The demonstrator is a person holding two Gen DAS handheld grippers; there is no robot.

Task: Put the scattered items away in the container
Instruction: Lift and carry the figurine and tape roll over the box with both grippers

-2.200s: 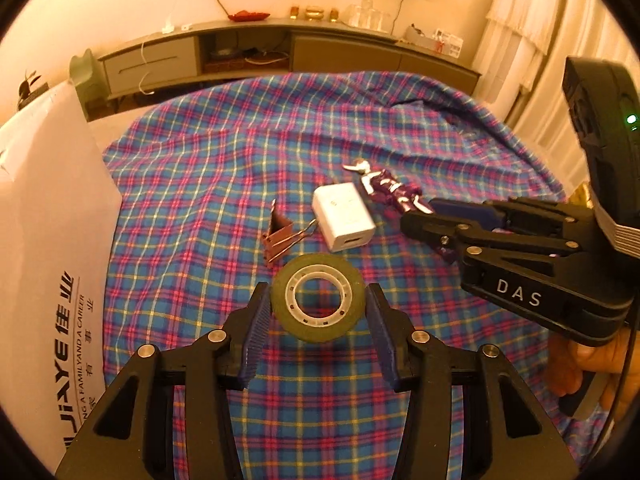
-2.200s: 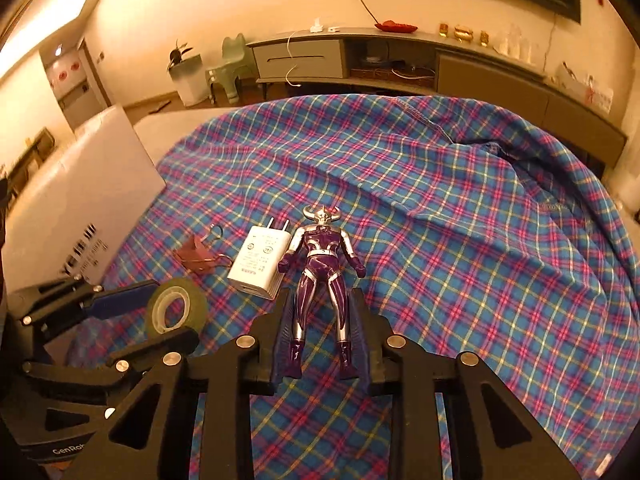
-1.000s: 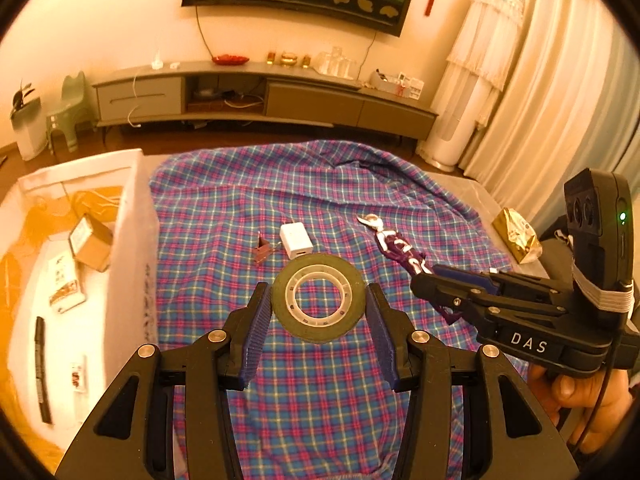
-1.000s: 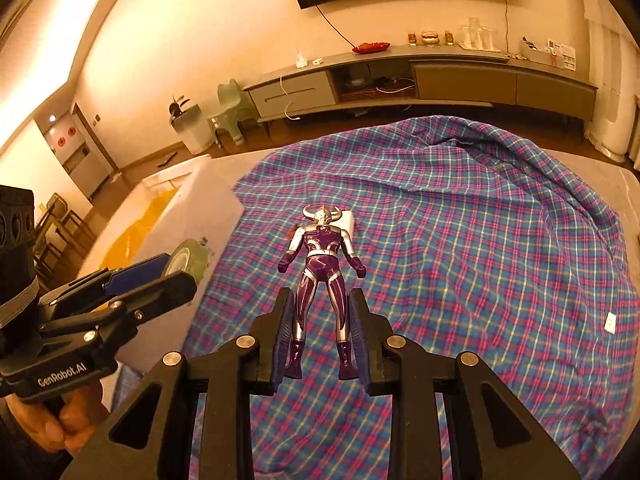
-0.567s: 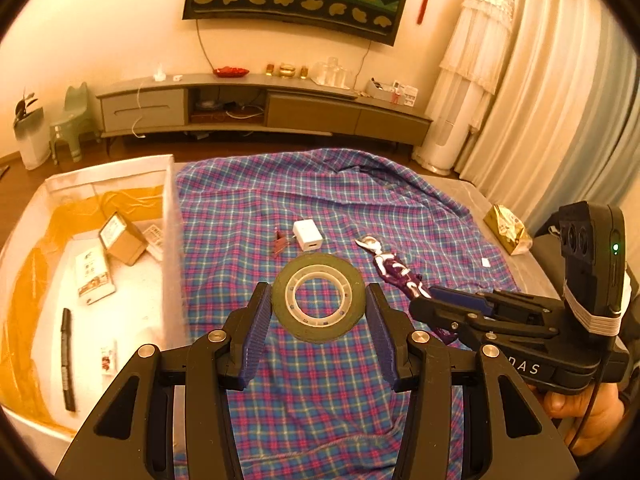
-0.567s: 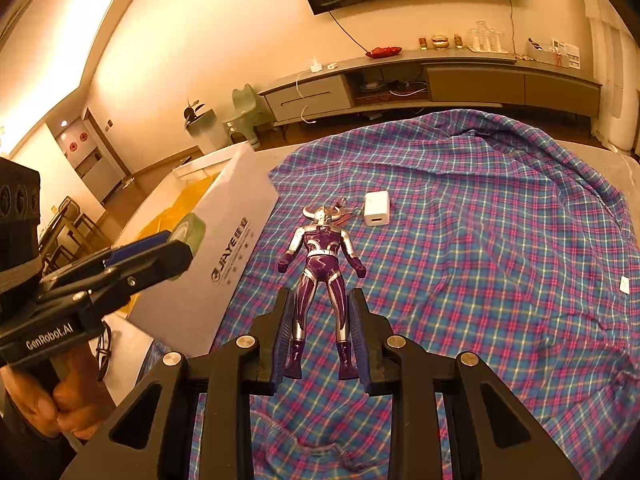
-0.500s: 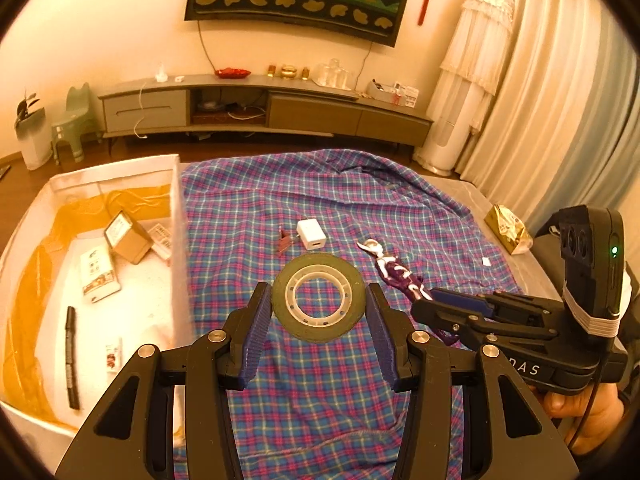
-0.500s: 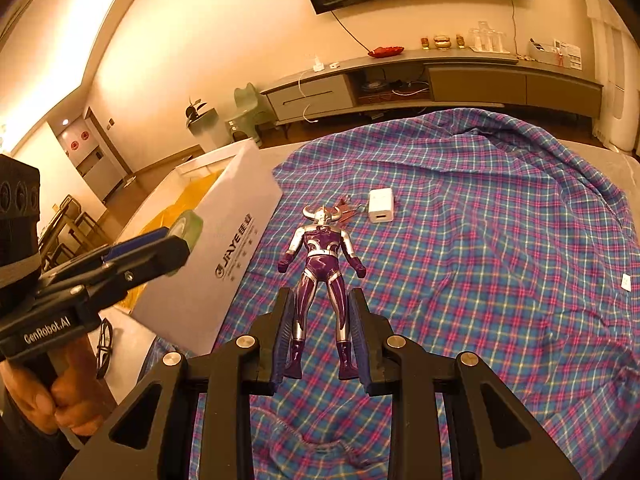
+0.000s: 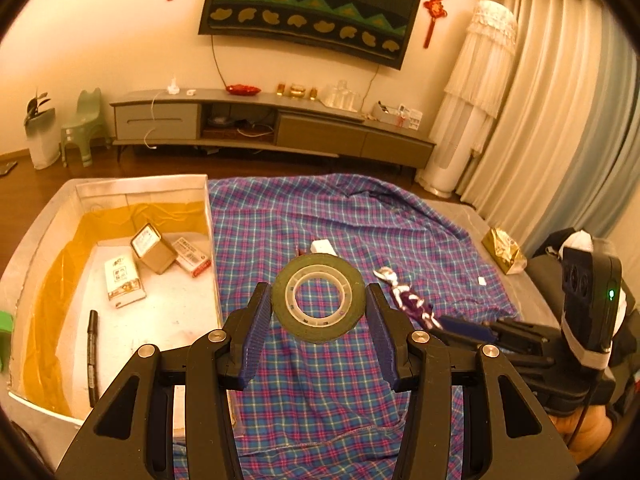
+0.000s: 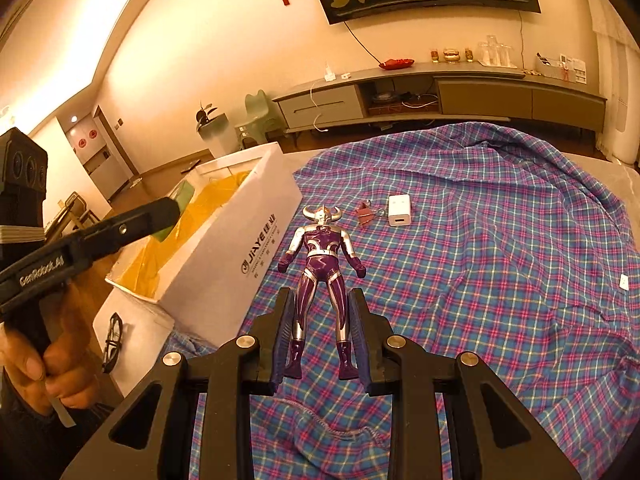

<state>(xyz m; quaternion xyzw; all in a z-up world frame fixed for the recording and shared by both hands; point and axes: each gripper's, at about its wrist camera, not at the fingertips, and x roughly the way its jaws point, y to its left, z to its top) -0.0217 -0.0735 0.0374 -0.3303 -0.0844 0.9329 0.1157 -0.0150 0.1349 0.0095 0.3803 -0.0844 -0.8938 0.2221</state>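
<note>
My left gripper [image 9: 318,308] is shut on a green tape roll [image 9: 319,298] and holds it high above the plaid cloth [image 9: 320,216], just right of the white box [image 9: 210,216]. My right gripper [image 10: 320,334] is shut on the legs of a purple and silver toy figure [image 10: 321,268], also held in the air; it shows in the left wrist view [image 9: 408,304]. A white charger [image 10: 399,210] and a brown binder clip [image 10: 365,215] lie on the cloth. The left gripper shows at the left of the right wrist view [image 10: 160,216].
The white box lined with yellow plastic holds small cartons [image 9: 154,248] and a black pen [image 9: 93,356]. Glasses [image 10: 113,340] lie by the box's near corner. A gold bag [image 9: 502,248] sits at the bed's right edge. A TV cabinet [image 9: 272,124] stands behind.
Both grippers have risen and drifted left toward the box with their items held. More of the box's inside shows now. The charger and clip stay on the cloth.
</note>
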